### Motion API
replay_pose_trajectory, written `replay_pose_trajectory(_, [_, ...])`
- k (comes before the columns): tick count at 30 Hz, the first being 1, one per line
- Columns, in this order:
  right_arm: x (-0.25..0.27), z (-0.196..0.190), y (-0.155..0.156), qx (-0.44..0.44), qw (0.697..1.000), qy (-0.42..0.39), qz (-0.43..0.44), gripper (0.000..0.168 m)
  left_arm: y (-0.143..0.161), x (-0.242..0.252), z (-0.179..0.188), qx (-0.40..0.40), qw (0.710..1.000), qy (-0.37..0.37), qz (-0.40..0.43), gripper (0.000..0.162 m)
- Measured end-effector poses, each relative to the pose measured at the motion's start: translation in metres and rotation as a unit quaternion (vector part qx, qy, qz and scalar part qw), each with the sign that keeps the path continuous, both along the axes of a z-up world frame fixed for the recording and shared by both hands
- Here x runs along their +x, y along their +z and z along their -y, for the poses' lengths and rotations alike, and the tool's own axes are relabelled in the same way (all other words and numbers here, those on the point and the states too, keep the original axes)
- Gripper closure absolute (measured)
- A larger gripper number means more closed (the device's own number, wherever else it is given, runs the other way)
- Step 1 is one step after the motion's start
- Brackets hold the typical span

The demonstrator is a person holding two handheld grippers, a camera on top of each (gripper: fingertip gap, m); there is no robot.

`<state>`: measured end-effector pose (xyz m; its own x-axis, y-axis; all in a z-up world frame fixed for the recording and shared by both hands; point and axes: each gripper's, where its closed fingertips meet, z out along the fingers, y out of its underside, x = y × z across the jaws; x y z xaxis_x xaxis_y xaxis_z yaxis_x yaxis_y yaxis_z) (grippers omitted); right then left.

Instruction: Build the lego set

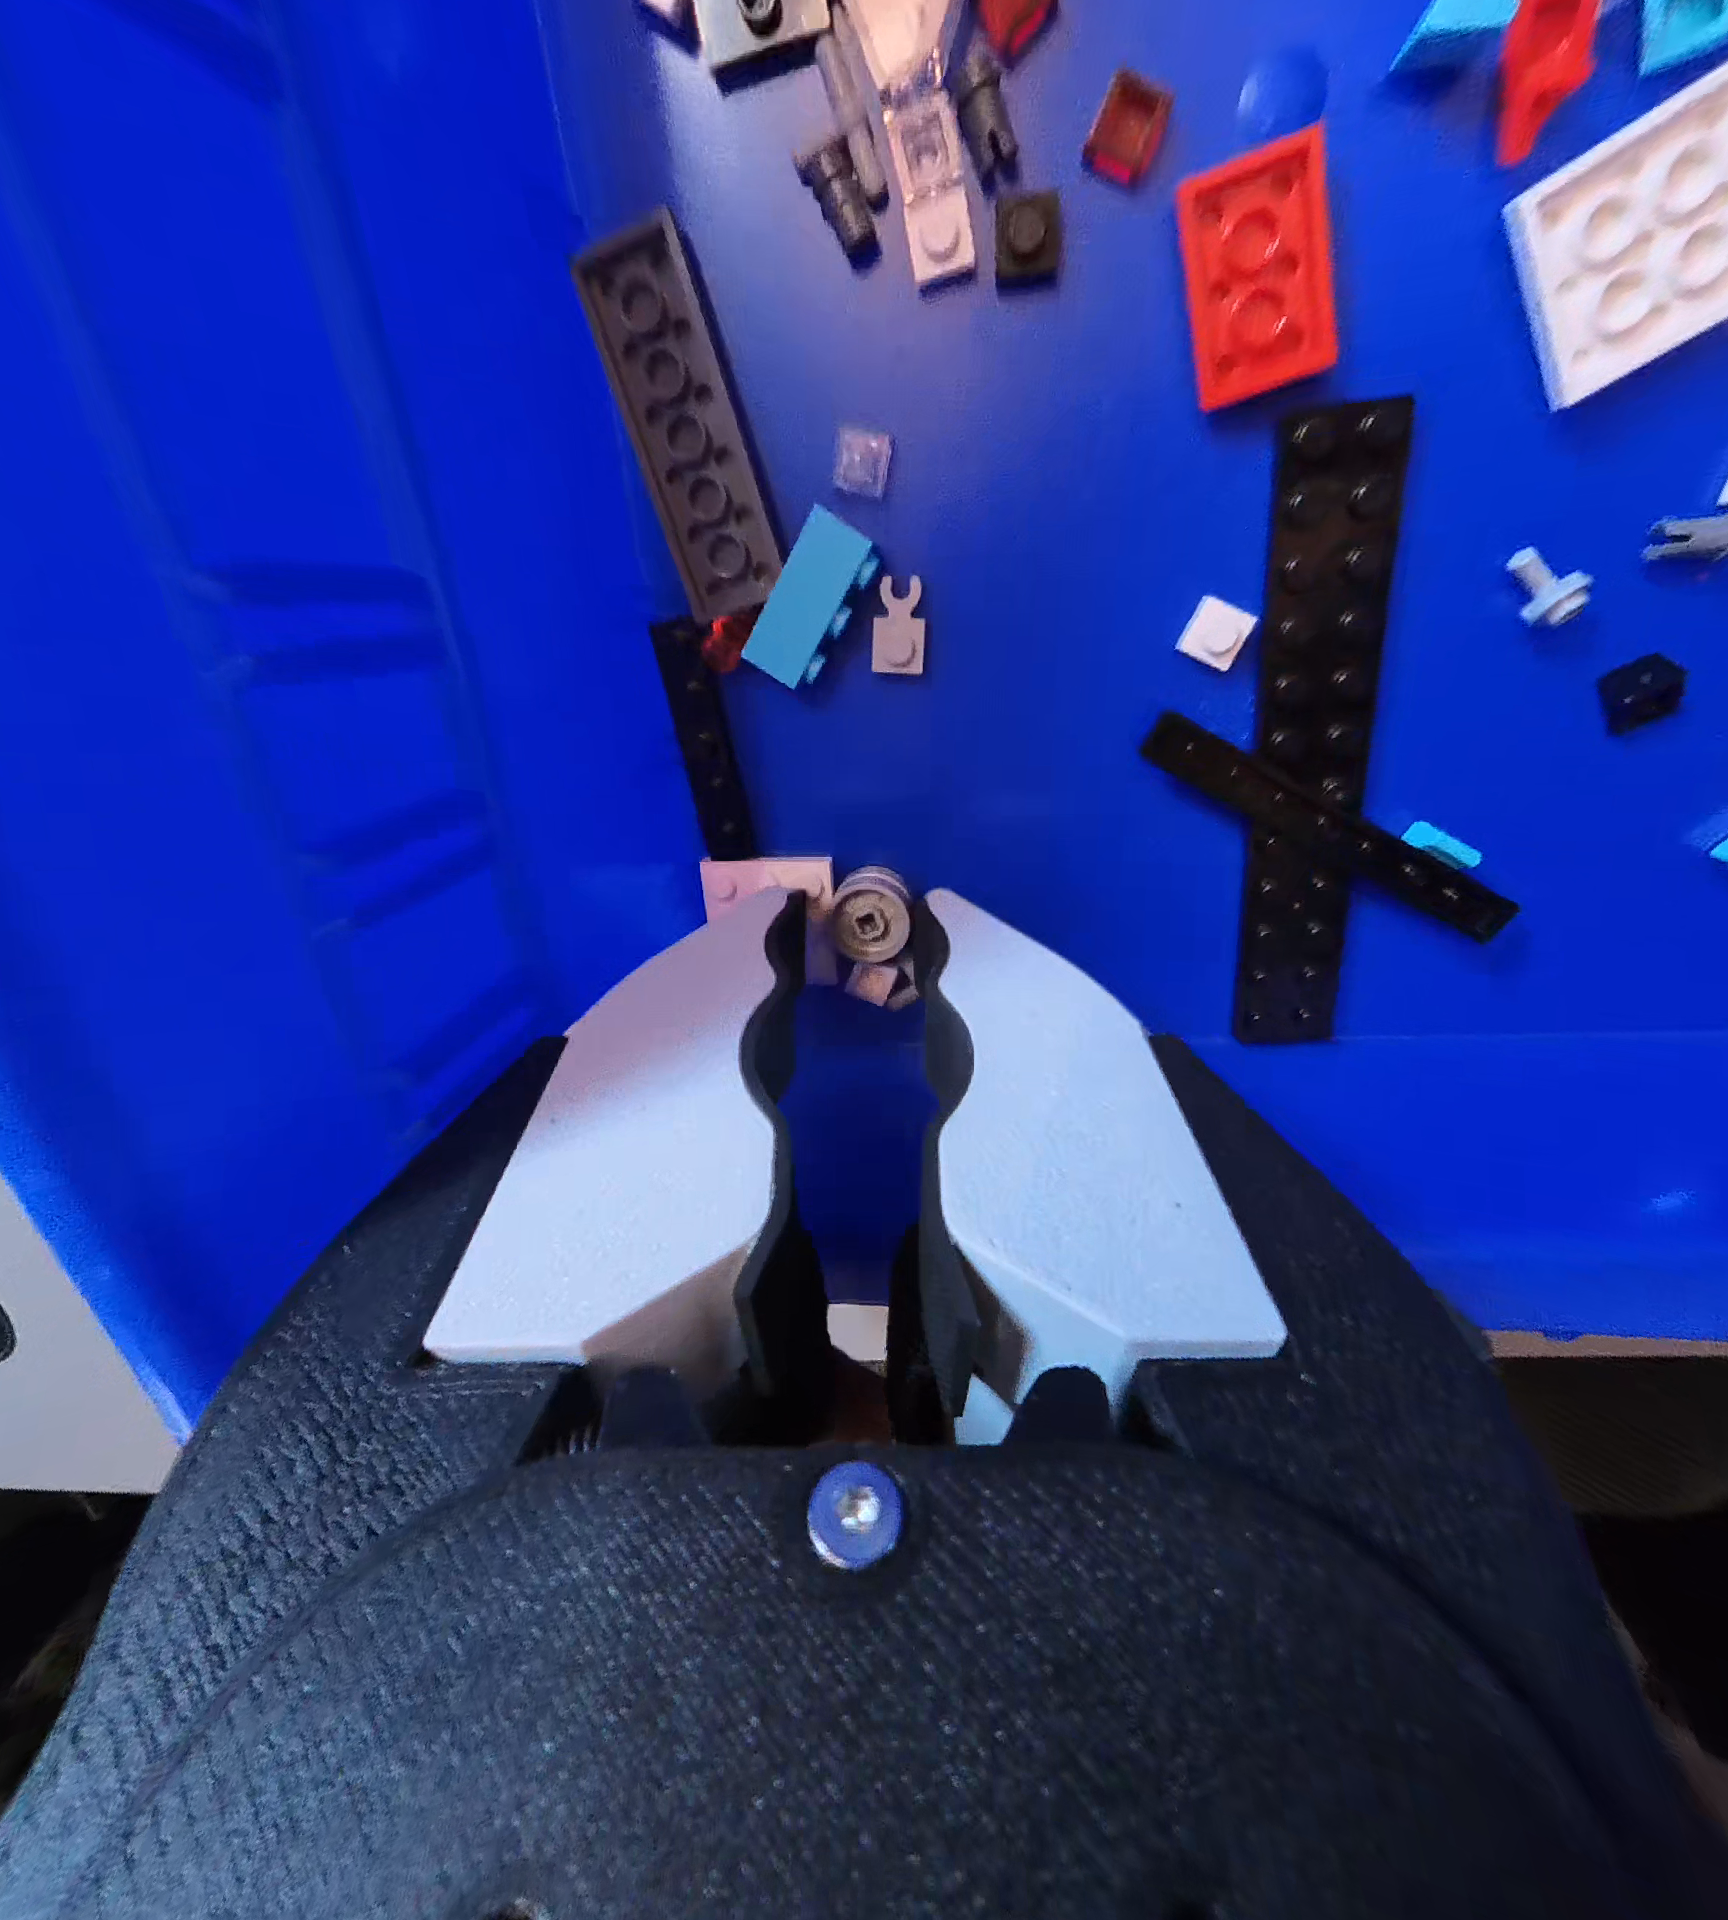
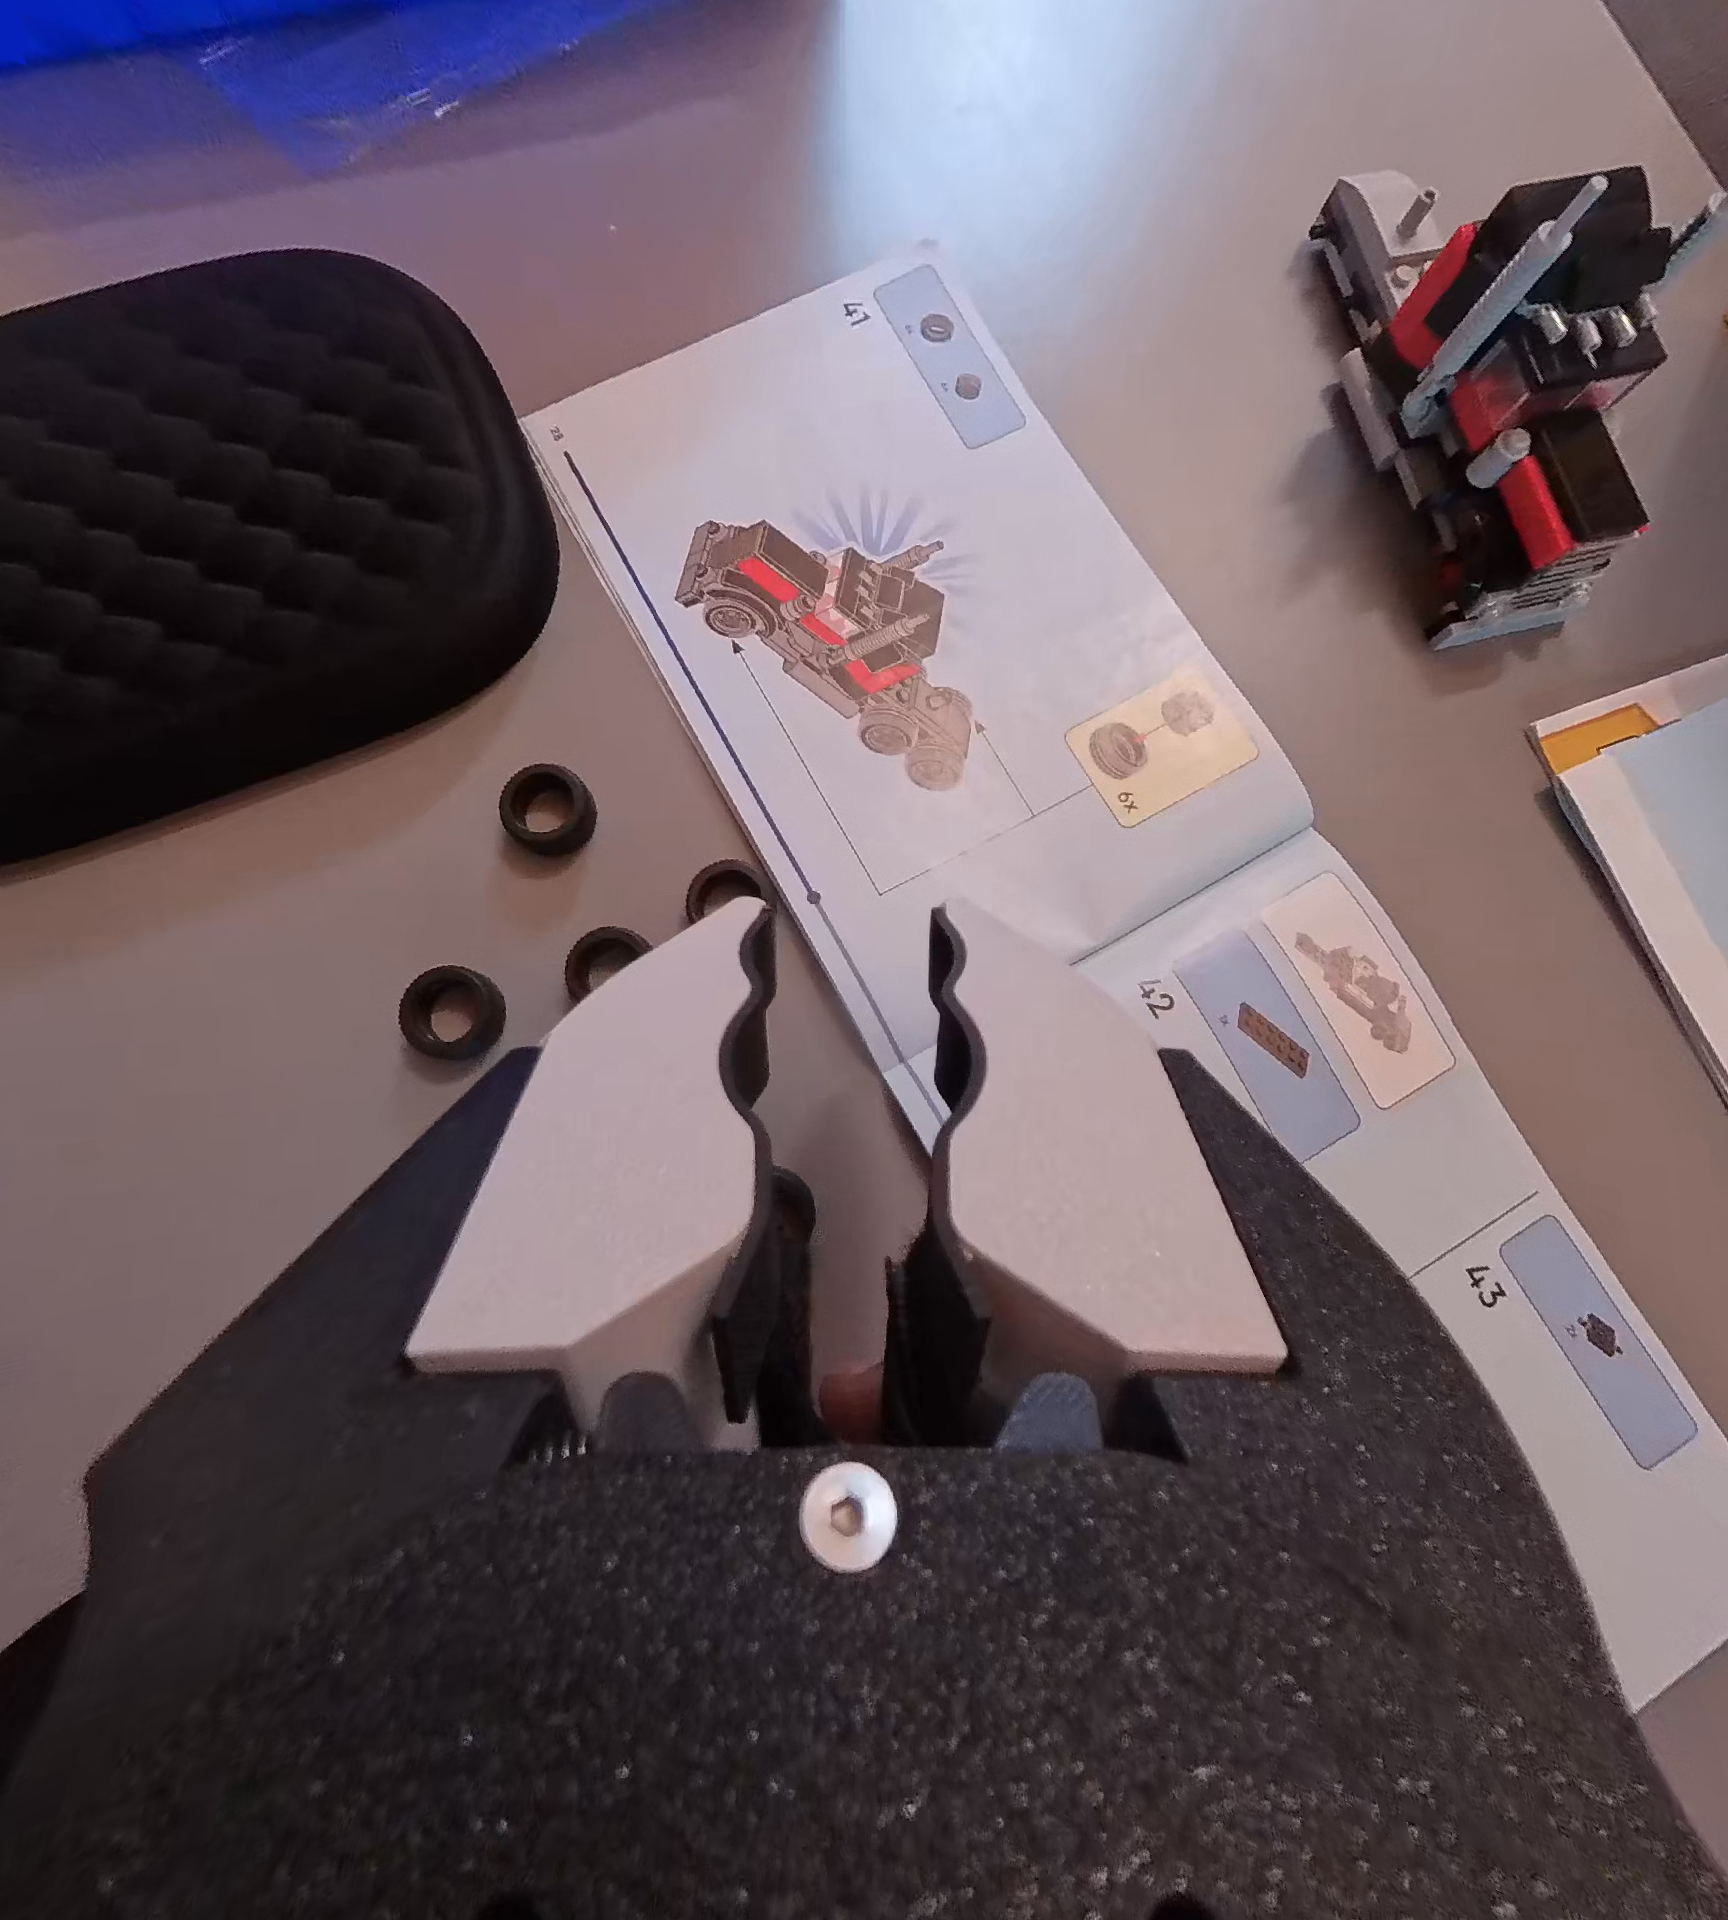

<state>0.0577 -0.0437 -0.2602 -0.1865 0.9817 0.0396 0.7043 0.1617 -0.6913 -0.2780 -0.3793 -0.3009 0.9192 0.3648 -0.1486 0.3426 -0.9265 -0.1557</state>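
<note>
Left gripper [image 1: 858, 920]: closed on a small grey wheel hub [image 1: 870, 920], pinched at the very fingertips, its round face turned toward the camera.
Hub position: over the near corner of the blue parts bin [image 1: 424, 623]; it seems lifted clear of the bin floor, though the view does not settle that. A pale plate [image 1: 751, 883] lies just behind the left finger.
Hub handling: very light, hard, smooth plastic, and round, so it can roll or pop out of a tip pinch. The grooved rim is the place to hold, leaving the axle hole free.
Right gripper [image 2: 849, 935]: fingers apart, holding nothing, hovering over the open instruction booklet [image 2: 943, 623].
Tyres: four black rubber tyres [image 2: 548, 808] lie loose on the grey table, beside and beyond the left finger; one is partly hidden behind it. They are soft and grippy, and best squeezed across the outer tread.
Truck model [image 2: 1504, 416]: part-built, well beyond the right finger; its thin grey rods look easy to knock off.
Likely step: seating hubs into tyres.
</note>
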Motion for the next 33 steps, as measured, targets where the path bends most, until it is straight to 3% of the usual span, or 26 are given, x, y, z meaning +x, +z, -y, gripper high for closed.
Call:
replay_pose_trajectory(9, [-0.006,0.002,0.000,-0.002,1.000,0.008,-0.011,0.141,0.009,0.007,-0.010,0.050,0.999,-0.018,0.006,0.145])
replay_pose_trajectory(12, [-0.008,0.005,0.002,0.002,1.000,0.016,-0.021,0.142,0.026,0.009,-0.026,0.117,0.993,-0.031,-0.010,0.146])
replay_pose_trajectory(14, [-0.010,0.008,0.005,-0.001,0.999,0.023,-0.033,0.143,0.048,0.012,-0.047,0.205,0.978,-0.045,-0.023,0.145])
replay_pose_trajectory(16, [-0.013,0.013,0.009,-0.006,0.998,0.034,-0.051,0.144,0.080,0.024,-0.075,0.328,0.943,-0.059,-0.012,0.146])
replay_pose_trajectory(19, [-0.021,0.021,0.018,-0.014,0.995,0.055,-0.083,0.144,0.132,0.055,-0.109,0.504,0.858,-0.089,0.047,0.146])
replay_pose_trajectory(23, [-0.040,0.045,0.039,-0.016,0.983,0.112,-0.146,0.144,0.187,0.096,-0.131,0.659,0.720,-0.107,0.190,0.146])
replay_pose_trajectory(26, [-0.054,0.067,0.062,0.007,0.965,0.166,-0.201,0.144,0.217,0.124,-0.136,0.716,0.613,-0.113,0.315,0.146])
replay_pose_trajectory(29, [-0.066,0.093,0.092,0.030,0.939,0.212,-0.270,0.144,0.226,0.146,-0.142,0.723,0.565,-0.114,0.380,0.146])
replay_pose_trajectory(33, [-0.077,0.127,0.141,0.031,0.889,0.254,-0.379,0.140,0.227,0.178,-0.152,0.707,0.543,-0.122,0.436,0.146])
